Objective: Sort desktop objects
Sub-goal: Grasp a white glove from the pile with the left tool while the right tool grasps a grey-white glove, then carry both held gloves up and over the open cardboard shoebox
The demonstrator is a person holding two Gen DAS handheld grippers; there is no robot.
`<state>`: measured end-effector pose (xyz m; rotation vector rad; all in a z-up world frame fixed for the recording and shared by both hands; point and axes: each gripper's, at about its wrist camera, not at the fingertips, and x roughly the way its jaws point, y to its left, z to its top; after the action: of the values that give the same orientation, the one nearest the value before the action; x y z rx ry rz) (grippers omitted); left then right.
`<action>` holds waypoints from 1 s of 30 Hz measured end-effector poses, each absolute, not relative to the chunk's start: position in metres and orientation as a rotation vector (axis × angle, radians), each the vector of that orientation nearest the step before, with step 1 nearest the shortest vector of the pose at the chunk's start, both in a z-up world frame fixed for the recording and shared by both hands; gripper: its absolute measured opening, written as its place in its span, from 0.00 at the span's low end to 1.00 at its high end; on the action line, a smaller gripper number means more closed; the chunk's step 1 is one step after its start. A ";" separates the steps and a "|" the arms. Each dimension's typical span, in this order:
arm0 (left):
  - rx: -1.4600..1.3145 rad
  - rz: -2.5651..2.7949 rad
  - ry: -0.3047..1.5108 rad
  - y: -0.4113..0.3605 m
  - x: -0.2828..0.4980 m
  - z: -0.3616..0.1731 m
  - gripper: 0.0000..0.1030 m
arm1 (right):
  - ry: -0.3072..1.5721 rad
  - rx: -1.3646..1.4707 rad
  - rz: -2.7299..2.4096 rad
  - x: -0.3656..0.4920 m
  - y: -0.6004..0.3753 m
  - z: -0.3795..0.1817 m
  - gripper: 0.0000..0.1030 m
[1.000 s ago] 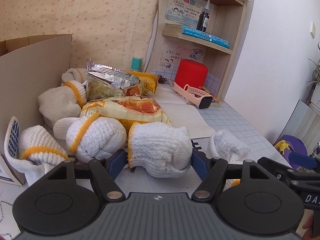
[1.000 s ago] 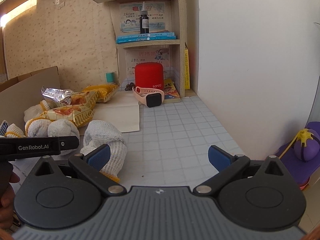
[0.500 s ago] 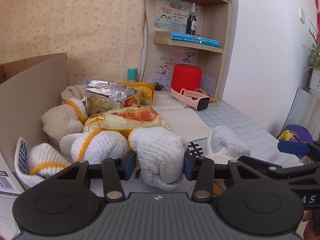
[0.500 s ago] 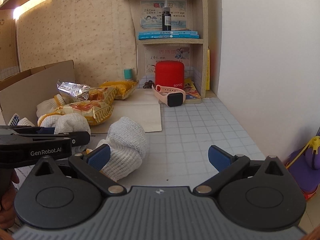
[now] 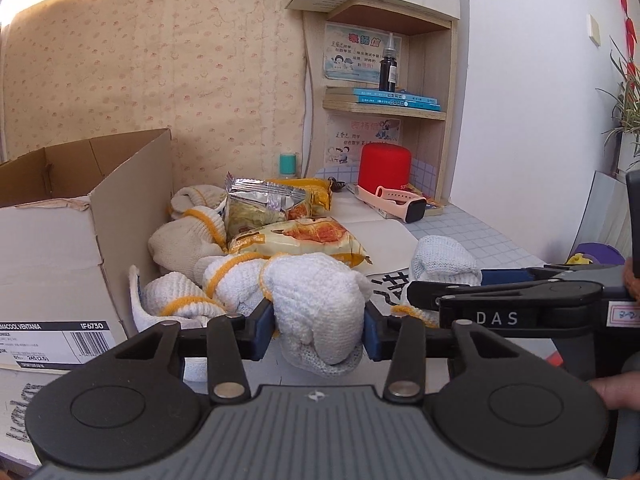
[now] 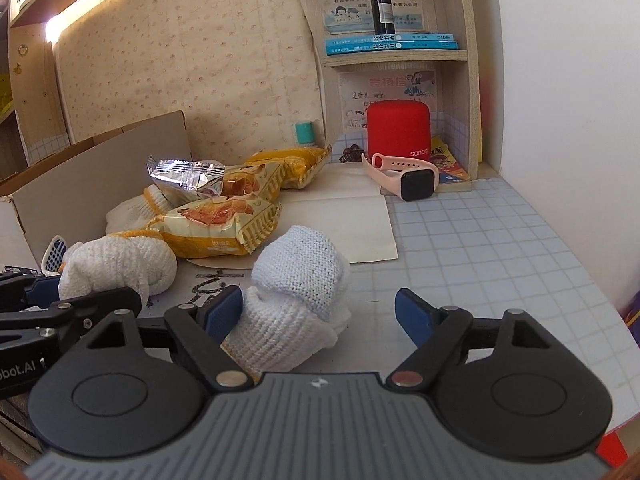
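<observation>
Clamping a rolled glove in the left gripper for boxing, right gripper spread wide around another glove bundle.

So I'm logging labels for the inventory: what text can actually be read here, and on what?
"sanag": red speaker.
"IF6730", "245 (2.5)", partly cut "MACOOL VENTANIA": sticker on the cardboard box.
"DAS": right gripper body, seen from the left wrist.
"bot.AI": left gripper body, cut off.
Posters, blue books, snack packets: too blurred.
</observation>
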<state>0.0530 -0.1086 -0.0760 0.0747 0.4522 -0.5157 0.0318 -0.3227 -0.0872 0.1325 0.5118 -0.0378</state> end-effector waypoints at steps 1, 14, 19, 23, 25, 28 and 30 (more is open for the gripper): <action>0.074 -0.510 0.454 -0.107 0.053 -0.076 0.44 | 0.520 0.117 -0.034 0.035 -0.319 -0.088 0.72; 0.048 -0.490 0.428 -0.090 0.045 -0.066 0.45 | 0.477 0.115 -0.035 0.020 -0.310 -0.067 0.40; 0.040 -0.484 0.405 -0.088 0.039 -0.051 0.45 | 0.458 0.054 -0.069 0.013 -0.302 -0.045 0.40; 0.035 -0.465 0.369 -0.082 0.032 -0.034 0.45 | 0.451 0.018 -0.092 0.009 -0.295 -0.029 0.40; 0.031 -0.450 0.357 -0.078 0.029 -0.026 0.45 | 0.436 0.003 -0.106 0.005 -0.290 -0.020 0.40; 0.027 -0.431 0.339 -0.071 0.025 -0.016 0.45 | 0.426 -0.006 -0.109 0.001 -0.282 -0.008 0.40; 0.026 -0.413 0.326 -0.065 0.023 -0.009 0.45 | 0.429 -0.007 -0.103 -0.001 -0.276 -0.003 0.40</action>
<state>0.0226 -0.0651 -0.0091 0.0263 0.3257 -0.4132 -0.0006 -0.2756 -0.0029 -0.0072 0.4285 -0.1029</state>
